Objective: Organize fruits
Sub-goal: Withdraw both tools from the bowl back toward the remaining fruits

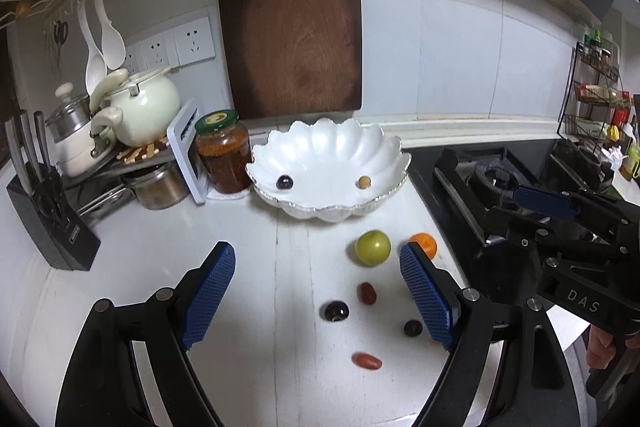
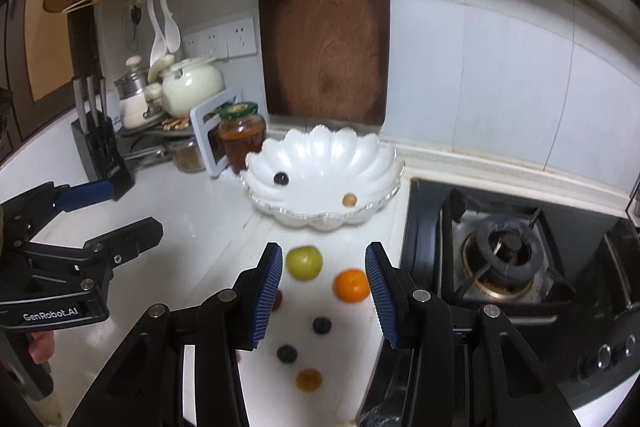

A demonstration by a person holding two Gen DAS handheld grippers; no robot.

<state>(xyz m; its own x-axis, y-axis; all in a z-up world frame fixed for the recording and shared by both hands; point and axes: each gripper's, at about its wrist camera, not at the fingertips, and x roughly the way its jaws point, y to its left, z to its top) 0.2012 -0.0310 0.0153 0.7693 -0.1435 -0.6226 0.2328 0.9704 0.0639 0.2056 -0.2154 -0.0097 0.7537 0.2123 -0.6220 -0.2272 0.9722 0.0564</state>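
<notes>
Both tongs are hovering over the white desk (image 1: 120, 267), each one pointing forward and slanting down toward the fruits. The left tongs (image 1: 316, 291) are standing wide apart and released, with nothing between the blue pads; they are aiming at the loose fruits in front of the white scalloped bowl (image 1: 332, 151). The right tongs (image 2: 322, 291) are standing narrower, also released and grasping nothing; the pads are touching no fruit. On the desk a green round fruit (image 2: 304, 262) is lying just in front of the bowl, and an orange mandarin (image 2: 351, 285) is lying beside it, near the inner side of the right pad of the right tongs. Nearer to the cameras, a dark grape (image 1: 336, 311), a second dark grape (image 1: 413, 328) and two reddish oblong fruits are scattered apart from each other. One reddish fruit (image 1: 367, 293) is lying with its long axis almost toward the bowl, the other reddish fruit (image 1: 366, 361) is lying crosswise. Inside the bowl a dark grape (image 1: 285, 181) is resting on the left part and a small tan fruit (image 1: 364, 182) on the right part, well apart. A gas stove (image 2: 504, 259) is standing to the right of the desk.
</notes>
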